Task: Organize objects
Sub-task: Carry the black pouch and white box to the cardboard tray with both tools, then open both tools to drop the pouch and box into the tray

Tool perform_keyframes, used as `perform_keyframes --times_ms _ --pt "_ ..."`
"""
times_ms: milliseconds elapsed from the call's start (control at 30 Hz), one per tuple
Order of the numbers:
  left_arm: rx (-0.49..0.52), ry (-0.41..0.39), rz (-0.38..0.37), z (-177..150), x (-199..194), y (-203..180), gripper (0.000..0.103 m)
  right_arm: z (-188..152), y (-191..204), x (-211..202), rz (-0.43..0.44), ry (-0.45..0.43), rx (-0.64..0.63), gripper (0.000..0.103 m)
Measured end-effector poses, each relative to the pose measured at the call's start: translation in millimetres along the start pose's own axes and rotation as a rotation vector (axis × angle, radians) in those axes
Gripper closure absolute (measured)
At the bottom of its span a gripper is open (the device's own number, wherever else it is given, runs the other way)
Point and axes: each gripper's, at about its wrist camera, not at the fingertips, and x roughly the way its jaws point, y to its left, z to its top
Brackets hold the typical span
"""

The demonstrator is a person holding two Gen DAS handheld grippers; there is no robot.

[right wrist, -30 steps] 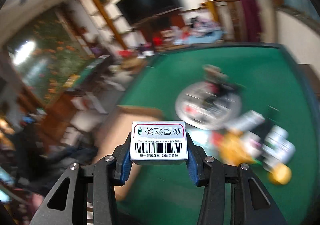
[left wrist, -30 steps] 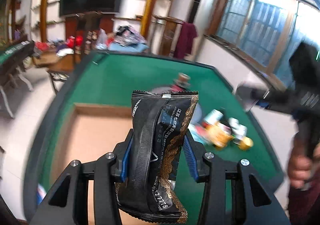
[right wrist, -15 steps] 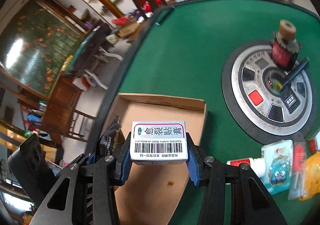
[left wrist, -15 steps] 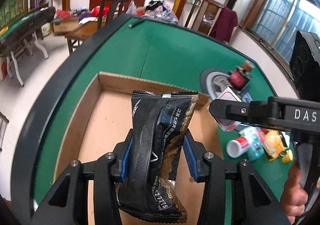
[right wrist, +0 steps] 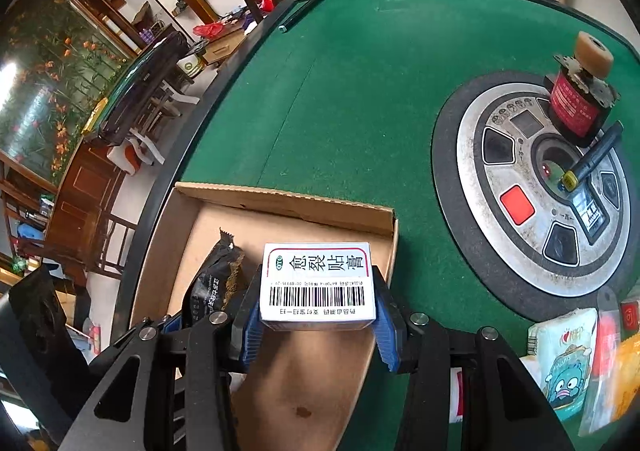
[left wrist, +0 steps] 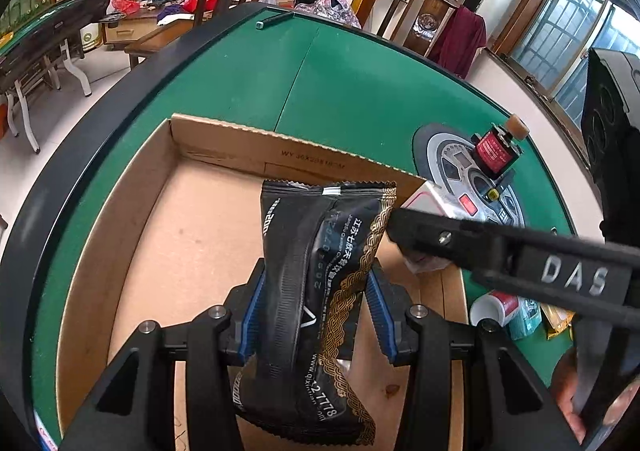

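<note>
My left gripper (left wrist: 316, 315) is shut on a black snack packet (left wrist: 316, 291) with gold trim, held upright over the open cardboard box (left wrist: 224, 147). My right gripper (right wrist: 318, 325) is shut on a white medicine box (right wrist: 318, 285) with a barcode, over the same cardboard box (right wrist: 288, 203) near its right wall. The right gripper (left wrist: 412, 247) crosses the left wrist view from the right, with the medicine box (left wrist: 428, 199) partly hidden behind it. The packet (right wrist: 216, 283) and the left gripper show at the lower left of the right wrist view.
The box lies on a green felt table (left wrist: 360, 91) with a black rim. A round grey control panel (right wrist: 532, 187) carries a red-labelled motor (right wrist: 576, 99) and a dark pen. Small packets and bottles (right wrist: 568, 363) lie right of the box (left wrist: 516, 311). Chairs and tables stand beyond.
Both grippers have moved left and down from above the table's item pile to over the cardboard box, each still holding its item. They have come closer together.
</note>
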Motion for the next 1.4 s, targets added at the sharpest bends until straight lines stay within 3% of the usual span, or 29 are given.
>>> perform_keyframes --times_ms 100,167,233,400,467,633,733,767,967,1033,1100,1133,1200,1400 --pt "0.001 -0.006 -0.004 1.2 2.6 -3.5 0.050 -1.5 3.3 2.9 -0.021 -0.006 -0.023 0.052" --pt "0.004 -0.011 0.007 1.6 3.2 -5.5 0.034 -3.9 4.6 2.4 -0.039 -0.018 -0.043 0.051" --pt "0.002 -0.018 0.024 2.8 2.3 -5.6 0.030 -6.0 6.9 -2.2 -0.070 -0.048 -0.065 0.050" --pt "-0.037 -0.023 0.029 4.0 -6.0 0.9 0.028 -11.1 15.8 -14.5 -0.111 -0.105 -0.133 0.035" --pt "-0.058 -0.027 0.027 3.2 -14.5 4.5 0.027 -12.7 19.3 -25.3 -0.125 -0.133 -0.147 0.035" --pt "-0.058 -0.074 0.017 -5.9 -54.5 -6.7 0.022 -23.6 7.2 -86.2 -0.115 -0.244 -0.162 0.033" --pt "-0.034 -0.111 -0.031 -12.3 -78.2 -29.6 0.014 -36.7 -7.7 -133.2 -0.143 -0.322 -0.174 0.016" --pt "-0.021 -0.120 -0.050 -14.4 -83.7 -38.7 0.012 -41.0 -16.4 -148.0 -0.163 -0.338 -0.168 0.011" --pt "0.137 -0.092 -0.147 -32.1 -79.3 -114.3 0.011 -41.2 -92.1 -224.2 -0.232 -0.343 -0.025 0.010" --pt "0.202 -0.073 -0.153 -39.7 -65.9 -135.7 0.011 -49.5 -117.9 -254.3 -0.243 -0.449 0.013 0.005" --pt "0.287 -0.067 -0.156 -44.4 -53.9 -152.3 0.011 -74.2 -145.6 -271.6 -0.266 -0.618 0.036 0.000" --pt "0.353 -0.060 -0.133 -46.4 -44.2 -161.6 0.011 -84.5 -161.4 -269.0 -0.301 -0.648 0.065 0.000" --pt "0.433 -0.044 -0.087 -48.3 -31.5 -168.2 0.011 -92.0 -196.8 -248.8 -0.428 -0.557 0.169 0.000" --pt "0.570 0.040 -0.006 -48.1 1.7 -179.1 0.011 -128.4 -269.4 -198.0 -0.379 -0.519 0.310 0.000"
